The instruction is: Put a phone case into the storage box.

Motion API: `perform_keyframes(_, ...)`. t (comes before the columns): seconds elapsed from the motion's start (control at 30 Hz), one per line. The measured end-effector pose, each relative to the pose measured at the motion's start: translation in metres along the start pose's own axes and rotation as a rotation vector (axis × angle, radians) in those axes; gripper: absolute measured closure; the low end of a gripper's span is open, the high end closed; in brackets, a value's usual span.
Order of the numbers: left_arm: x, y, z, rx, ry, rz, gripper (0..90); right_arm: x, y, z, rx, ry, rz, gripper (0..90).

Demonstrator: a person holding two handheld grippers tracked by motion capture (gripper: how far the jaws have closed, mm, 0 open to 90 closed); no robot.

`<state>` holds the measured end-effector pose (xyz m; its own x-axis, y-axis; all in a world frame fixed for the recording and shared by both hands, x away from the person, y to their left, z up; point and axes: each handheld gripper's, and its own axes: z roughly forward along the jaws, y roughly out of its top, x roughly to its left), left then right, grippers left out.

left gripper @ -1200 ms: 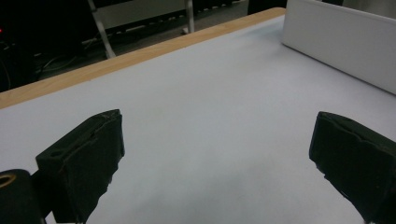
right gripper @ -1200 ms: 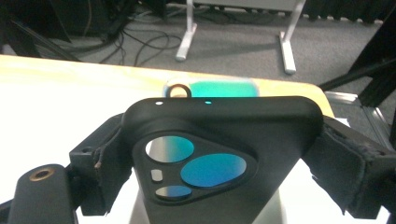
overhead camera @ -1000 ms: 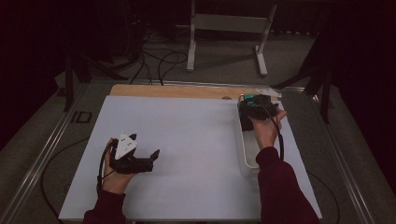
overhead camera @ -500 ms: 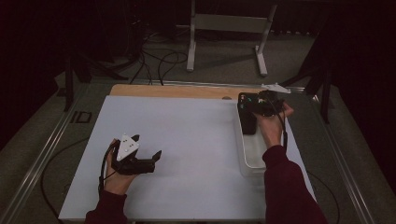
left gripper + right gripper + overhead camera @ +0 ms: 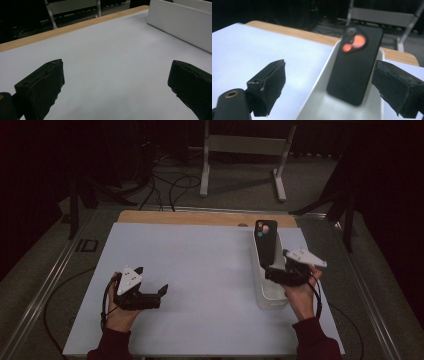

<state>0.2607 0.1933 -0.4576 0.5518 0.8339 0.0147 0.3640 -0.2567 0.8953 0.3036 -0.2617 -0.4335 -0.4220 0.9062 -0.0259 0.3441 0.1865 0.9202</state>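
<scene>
A black phone [image 5: 265, 242] stands tilted in a narrow white tray [image 5: 272, 302] at the table's right, its top resting at the tray's far end. In the right gripper view the phone [image 5: 355, 65] shows two orange-lit camera lenses and leans inside the tray [image 5: 319, 102]. My right gripper [image 5: 274, 271] sits over the tray's near half, just short of the phone, open [image 5: 329, 85] and not touching it. My left gripper [image 5: 152, 279] rests at the front left of the white mat; its jaws [image 5: 115, 82] have just been opening a little wider, with nothing between them.
A white mat [image 5: 200, 265] covers the table, with a wooden strip [image 5: 200, 217] along its far edge. The tray's side wall [image 5: 180, 27] appears far off in the left gripper view. A metal stand [image 5: 240, 145] and cables [image 5: 170, 185] are on the floor beyond.
My right hand has drawn back from the tray's far end toward the near end, and the phone now stands in the tray free of the jaws. The left hand has stayed put.
</scene>
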Motion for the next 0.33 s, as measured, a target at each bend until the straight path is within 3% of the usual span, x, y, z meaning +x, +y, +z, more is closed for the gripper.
perform_keyframes(0.07,0.002,-0.003,-0.004,-0.017,0.000,-0.002,0.6,0.007,-0.016,-0.016,-0.029,0.024,-0.027,11.6)
perform_keyframes(0.1,0.005,-0.006,-0.007,-0.041,0.002,-0.003,0.3,0.010,-0.028,-0.026,-0.051,0.049,-0.022,11.4)
perform_keyframes(0.13,0.005,-0.006,-0.007,-0.041,0.002,-0.003,0.3,0.010,-0.028,-0.026,-0.051,0.049,-0.022,11.4)
perform_keyframes(0.17,0.008,-0.009,-0.010,-0.058,-0.002,-0.015,0.3,0.012,-0.043,-0.037,-0.080,0.055,-0.025,11.1)
perform_keyframes(0.33,0.011,-0.010,-0.012,-0.065,0.010,-0.025,0.3,0.012,-0.056,-0.044,-0.099,0.065,-0.007,10.6)
